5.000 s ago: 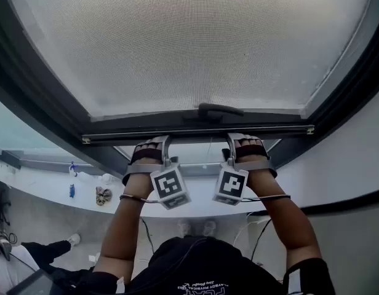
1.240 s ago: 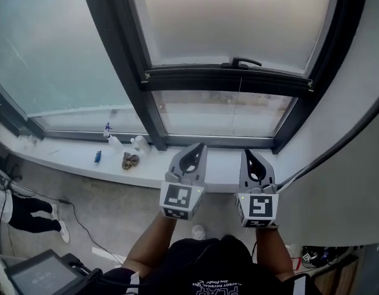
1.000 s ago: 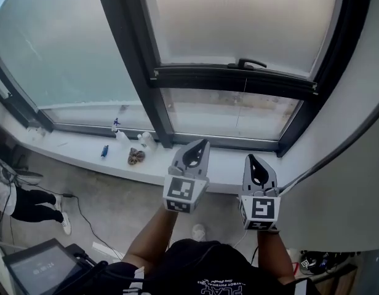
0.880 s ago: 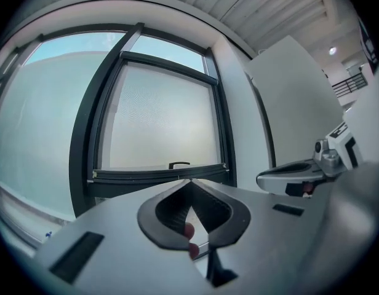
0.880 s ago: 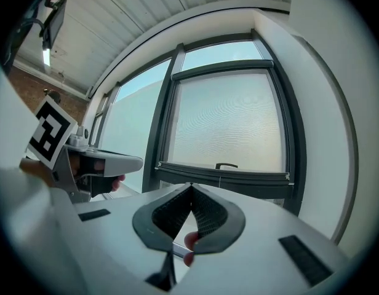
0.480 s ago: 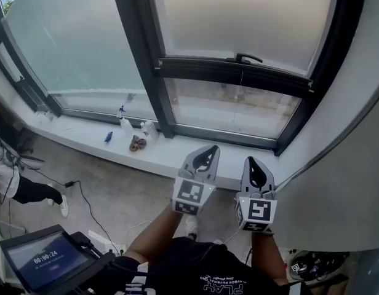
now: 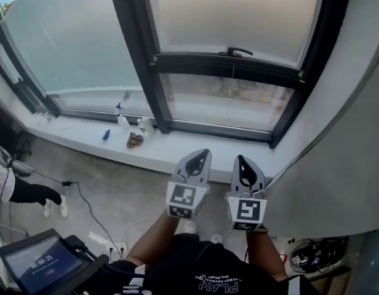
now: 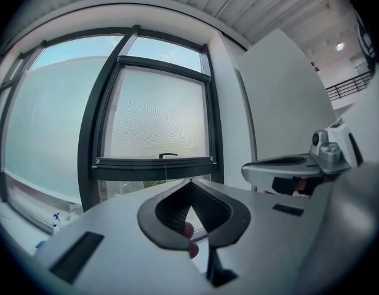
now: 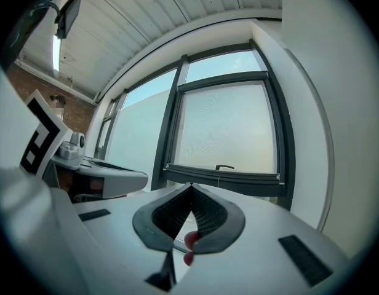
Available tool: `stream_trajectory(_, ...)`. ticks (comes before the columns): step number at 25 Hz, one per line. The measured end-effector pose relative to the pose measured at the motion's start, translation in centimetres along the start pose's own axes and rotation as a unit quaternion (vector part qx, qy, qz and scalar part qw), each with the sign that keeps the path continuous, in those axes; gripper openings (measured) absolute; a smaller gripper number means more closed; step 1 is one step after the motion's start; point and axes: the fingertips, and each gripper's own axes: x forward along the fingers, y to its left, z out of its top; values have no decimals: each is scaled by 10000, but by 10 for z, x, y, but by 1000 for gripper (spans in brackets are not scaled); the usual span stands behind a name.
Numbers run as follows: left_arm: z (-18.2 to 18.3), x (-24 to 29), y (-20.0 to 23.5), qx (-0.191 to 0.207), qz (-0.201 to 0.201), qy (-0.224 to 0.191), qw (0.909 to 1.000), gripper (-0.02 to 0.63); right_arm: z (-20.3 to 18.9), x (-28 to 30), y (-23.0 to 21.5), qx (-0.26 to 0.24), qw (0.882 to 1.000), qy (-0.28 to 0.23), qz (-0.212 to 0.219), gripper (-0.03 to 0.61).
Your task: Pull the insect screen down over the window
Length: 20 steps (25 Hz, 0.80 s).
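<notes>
Seems a pause mid-pull, with the insect screen (image 7: 232, 14) ending at its bar (image 7: 226, 67), bare glass (image 7: 229, 102) under the bar. Holds left gripper (image 7: 202, 153) and right gripper (image 7: 241, 159) closed and empty, well below the bar. Probably calls for gripping the bar, then drawing down.

Ahead of my left gripper (image 7: 200, 154) and right gripper (image 7: 243, 160), both with jaws pressed together on nothing, I have open air up to the window. The stretch of sill (image 7: 171, 146) straight in front is bare. Further left on it, small bottles (image 7: 143, 125) and a brown lump (image 7: 135, 141) block a sweep that way. The white wall (image 7: 337, 158) runs close beside my right gripper, leaving little room there. The screen's bottom bar (image 7: 195, 65) crosses the frame, its handle (image 7: 239, 51) jutting toward me. The dark mullion (image 7: 137, 54) bounds it on the left. Low on my left, a monitor (image 7: 35, 264) and a person's legs (image 7: 26, 192) crowd the floor.
</notes>
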Motion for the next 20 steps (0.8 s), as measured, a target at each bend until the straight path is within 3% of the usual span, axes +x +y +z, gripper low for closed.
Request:
stream_trajectory(8,7,0,17,51,33,-87,9999,3,12,7,1,-235,9994,3,-236,5)
stream_trajectory(20,7,-7,44,-75,158,-117,9998,3,13,14,11,-134,9994,-65,-318,5)
